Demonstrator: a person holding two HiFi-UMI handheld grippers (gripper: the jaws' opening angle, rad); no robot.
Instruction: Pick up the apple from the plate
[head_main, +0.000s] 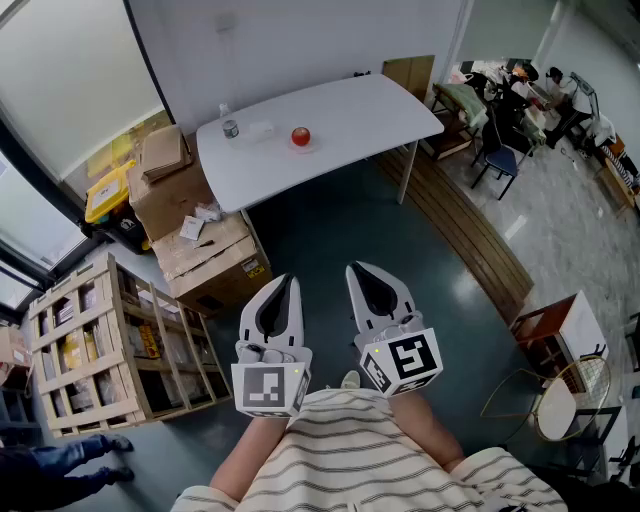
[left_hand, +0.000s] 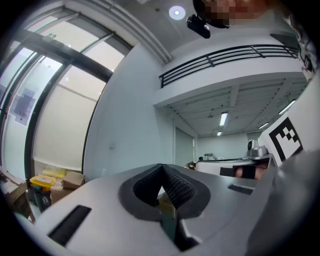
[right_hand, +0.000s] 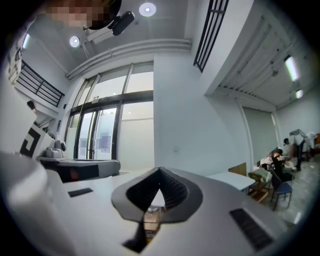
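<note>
A red apple (head_main: 300, 136) sits on a small white plate (head_main: 303, 147) on the white table (head_main: 350, 115) far ahead in the head view. Both grippers are held close to the person's body, well short of the table. My left gripper (head_main: 283, 282) is shut, its jaws meeting at the tip with nothing between them. Beside it, my right gripper (head_main: 362, 271) also has its jaws together and holds nothing. In the left gripper view the left gripper (left_hand: 161, 170) points level at a white wall; in the right gripper view the right gripper (right_hand: 160, 173) does the same, with the table (right_hand: 232, 180) at its right.
A small bottle (head_main: 230, 124) stands at the table's left end. Cardboard boxes (head_main: 205, 250) and a wooden crate (head_main: 100, 350) crowd the floor left of the table. Chairs and clutter (head_main: 510, 110) fill the far right; a wire basket (head_main: 570, 395) stands at near right.
</note>
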